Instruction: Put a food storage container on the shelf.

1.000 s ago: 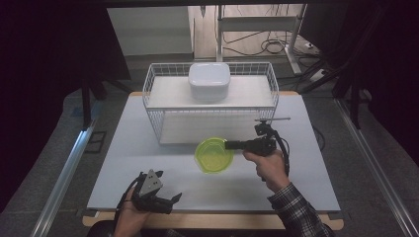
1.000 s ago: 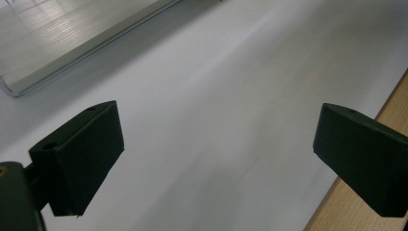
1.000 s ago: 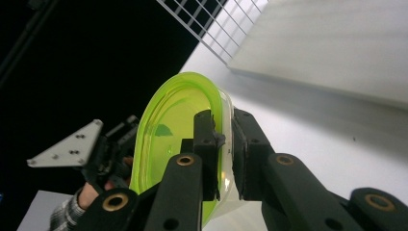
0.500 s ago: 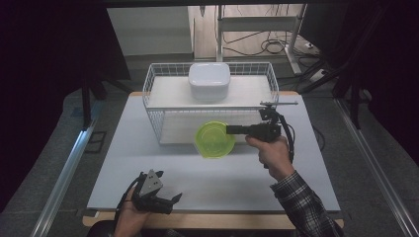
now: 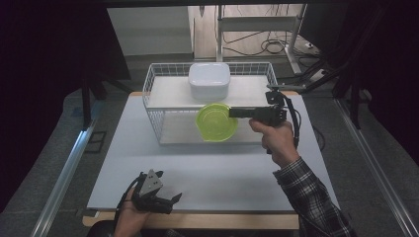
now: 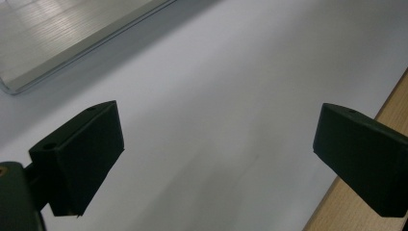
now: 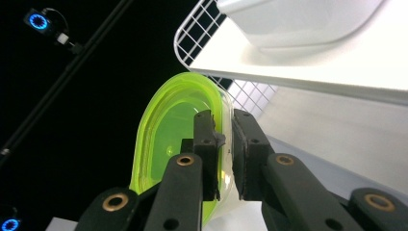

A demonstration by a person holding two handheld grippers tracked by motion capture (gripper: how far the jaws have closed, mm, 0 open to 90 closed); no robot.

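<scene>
A lime-green plastic bowl (image 5: pixel 216 122) hangs in the air at the front of the white wire basket (image 5: pixel 150 84), about level with the basket's upper shelf. My right gripper (image 5: pixel 233 113) is shut on the bowl's right rim and points left. In the right gripper view the rim of the green bowl (image 7: pixel 168 130) is pinched between the two black pads (image 7: pixel 208 144), one inside the bowl and one outside. A white square container (image 5: pixel 208 80) stands on the basket's upper shelf. My left gripper (image 5: pixel 174 200) rests open near the table's front edge, nothing between its jaws.
The white table top (image 5: pixel 207 168) lies between the basket and its wooden front edge (image 5: pixel 197 220). A metal rail (image 5: pixel 64 173) runs along the left side. In the left gripper view, bare table (image 6: pixel 216 96) lies under the open jaws.
My right gripper has lifted the green bowl off the table and carried it up and back to the basket's front. The left hand has stayed put.
</scene>
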